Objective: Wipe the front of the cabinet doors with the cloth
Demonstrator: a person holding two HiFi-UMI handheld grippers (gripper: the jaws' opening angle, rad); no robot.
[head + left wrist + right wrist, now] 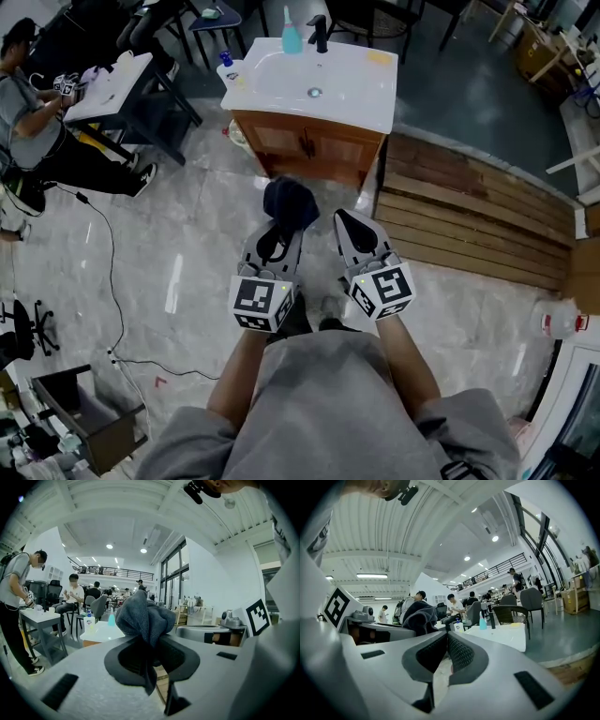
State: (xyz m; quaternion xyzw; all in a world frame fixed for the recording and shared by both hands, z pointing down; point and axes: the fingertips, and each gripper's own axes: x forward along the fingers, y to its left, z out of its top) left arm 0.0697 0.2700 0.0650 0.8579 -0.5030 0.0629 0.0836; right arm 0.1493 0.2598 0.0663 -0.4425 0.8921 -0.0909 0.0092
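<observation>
A wooden cabinet (pixel 309 148) under a white sink top (pixel 323 86) stands ahead of me, its two doors (pixel 281 141) facing my way. My left gripper (pixel 284 225) is shut on a bunched dark blue cloth (pixel 290 202), held in the air a short way in front of the doors. In the left gripper view the cloth (pixel 146 615) bulges above the left gripper (pixel 149 641). My right gripper (pixel 346 218) hangs beside it on the right, shut and empty. In the right gripper view the right gripper (pixel 446 635) shows its tips pressed together, with the cloth (pixel 419 616) to the left.
A blue bottle (pixel 292 36) and a black tap (pixel 321 32) stand on the sink top. A slatted wooden platform (pixel 469 216) lies to the right. At the left are a white table (pixel 112 84), a seated person (pixel 28 122) and a floor cable (pixel 111 272).
</observation>
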